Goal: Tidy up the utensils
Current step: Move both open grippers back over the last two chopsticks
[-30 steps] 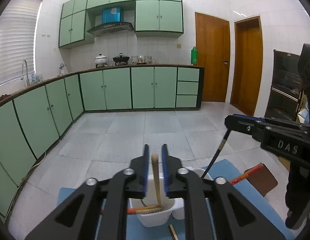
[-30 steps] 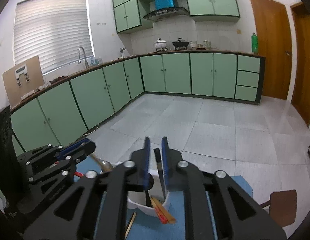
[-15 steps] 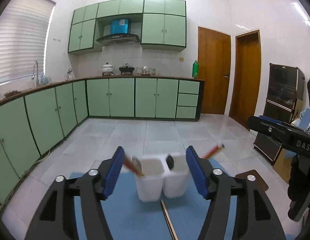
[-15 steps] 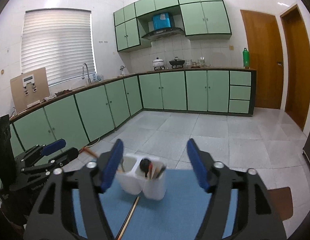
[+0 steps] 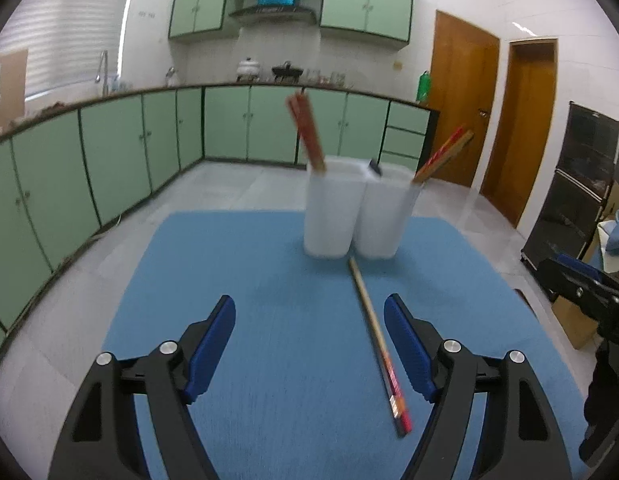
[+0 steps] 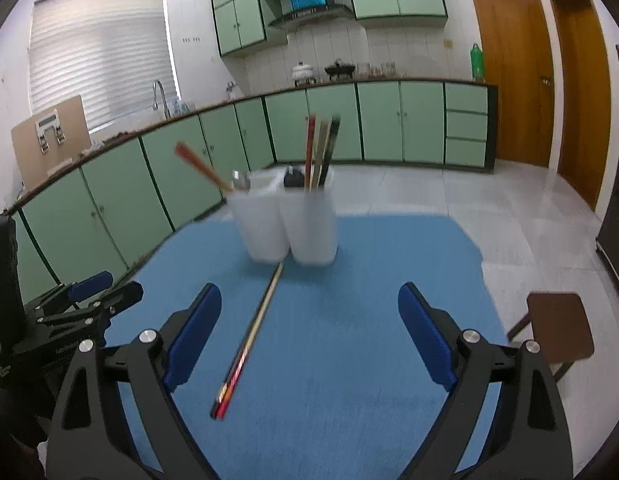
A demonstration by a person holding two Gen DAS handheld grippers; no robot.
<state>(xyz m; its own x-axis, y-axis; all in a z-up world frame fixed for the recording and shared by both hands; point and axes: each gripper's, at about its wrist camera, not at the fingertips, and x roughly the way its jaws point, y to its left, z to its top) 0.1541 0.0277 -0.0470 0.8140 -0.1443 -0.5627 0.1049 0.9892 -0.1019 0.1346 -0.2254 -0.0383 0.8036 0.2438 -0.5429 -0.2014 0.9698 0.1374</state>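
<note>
Both the left gripper (image 5: 309, 344) and the right gripper (image 6: 309, 332) hang with jaws spread wide, holding nothing. A chopstick (image 5: 376, 342) lies on the blue mat (image 5: 269, 280) between the jaws, just short of the white holder (image 6: 287, 220), where other utensils stand.

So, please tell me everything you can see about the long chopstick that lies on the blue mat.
The long chopstick lies flat on the blue mat, alone, in front of the white two-compartment plastic holder. Its shaft looks like pale wood or bamboo. The end nearer the cameras is dark with red and some orange markings. The pale tip points at the holder's base, close to the seam between both compartments; contact there cannot be told. Neither gripper touches it. The picture is blurred, so finer detail is unclear.
</note>
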